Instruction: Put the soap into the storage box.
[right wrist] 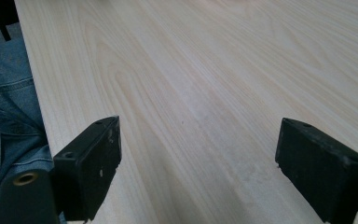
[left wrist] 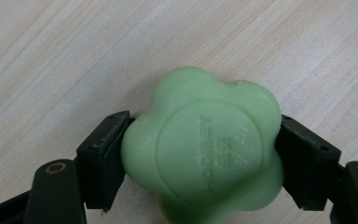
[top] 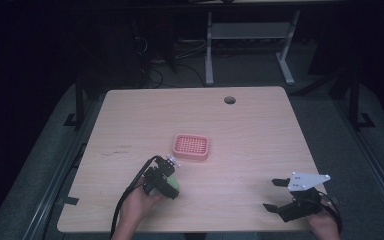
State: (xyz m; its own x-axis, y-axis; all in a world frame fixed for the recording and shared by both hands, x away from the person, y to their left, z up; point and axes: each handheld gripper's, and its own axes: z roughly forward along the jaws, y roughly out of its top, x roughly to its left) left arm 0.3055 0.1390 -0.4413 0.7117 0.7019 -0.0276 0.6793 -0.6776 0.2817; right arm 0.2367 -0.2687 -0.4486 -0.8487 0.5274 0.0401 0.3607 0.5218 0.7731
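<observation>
With the left tool [left wrist: 200, 154] clamped across the flanks of the green soap [left wrist: 205, 149] just above the tabletop [top: 260, 130] near the pink dish [top: 191, 146], and the right tool [right wrist: 198, 163] apart, we judge the bar stiff, light, slippery.

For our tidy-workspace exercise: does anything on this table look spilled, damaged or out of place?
Nothing stands out. The left tongs grip the green flower-shaped soap bar squarely, the pink perforated soap dish lies flat, and the right tongs are open.
</observation>
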